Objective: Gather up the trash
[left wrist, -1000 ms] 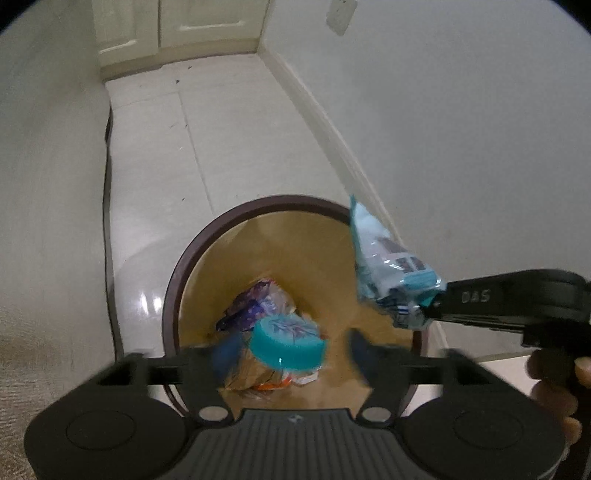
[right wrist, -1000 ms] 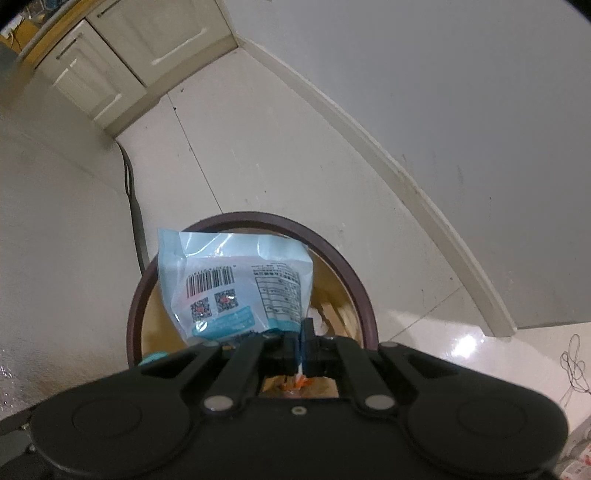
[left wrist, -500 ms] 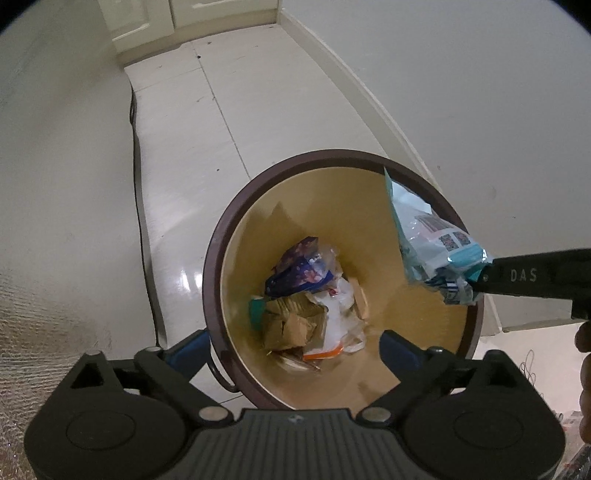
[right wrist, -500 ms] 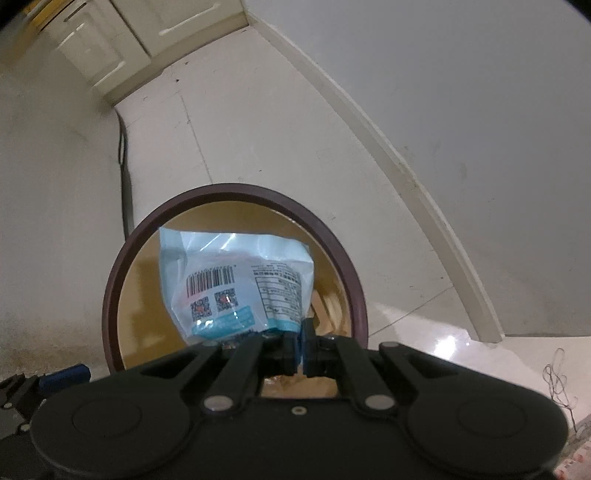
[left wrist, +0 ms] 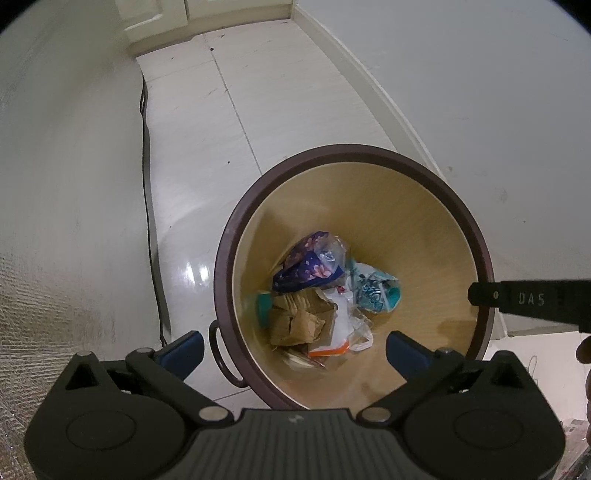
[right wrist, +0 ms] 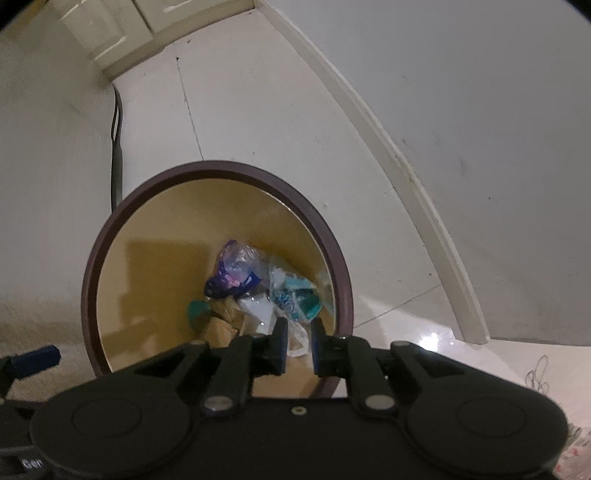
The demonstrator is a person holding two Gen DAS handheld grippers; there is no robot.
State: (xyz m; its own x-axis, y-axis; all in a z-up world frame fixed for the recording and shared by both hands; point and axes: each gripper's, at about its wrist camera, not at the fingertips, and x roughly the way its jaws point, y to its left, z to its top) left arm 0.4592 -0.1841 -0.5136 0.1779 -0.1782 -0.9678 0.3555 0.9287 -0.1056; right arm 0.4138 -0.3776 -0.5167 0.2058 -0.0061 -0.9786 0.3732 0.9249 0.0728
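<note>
A round bin with a dark brown rim point(left wrist: 229, 258) point(right wrist: 92, 266) and tan inner wall stands on the white floor below both grippers. At its bottom lie a light blue packet point(left wrist: 373, 291) point(right wrist: 295, 295), a teal lid point(left wrist: 263, 306) point(right wrist: 197, 310), a purple wrapper point(left wrist: 306, 266), crumpled brown paper point(left wrist: 295, 317) and white plastic. My left gripper point(left wrist: 295, 350) hangs over the near rim, open wide and empty. My right gripper point(right wrist: 299, 332) is over the bin's right side; its jaws are opening with a narrow gap and nothing between them. It also shows side-on in the left wrist view point(left wrist: 476, 293).
A black cable point(left wrist: 147, 184) runs along the textured wall on the left. On the right, a white baseboard point(left wrist: 369, 81) lines the grey wall close behind the bin. Pale cabinet doors point(left wrist: 155, 14) stand at the far end. A tangle of thin wire point(right wrist: 535, 376) lies at the right.
The teal lid dropped from my left gripper into the bin and its jaws spread wider. My right gripper parted and the light blue packet fell into the bin.
</note>
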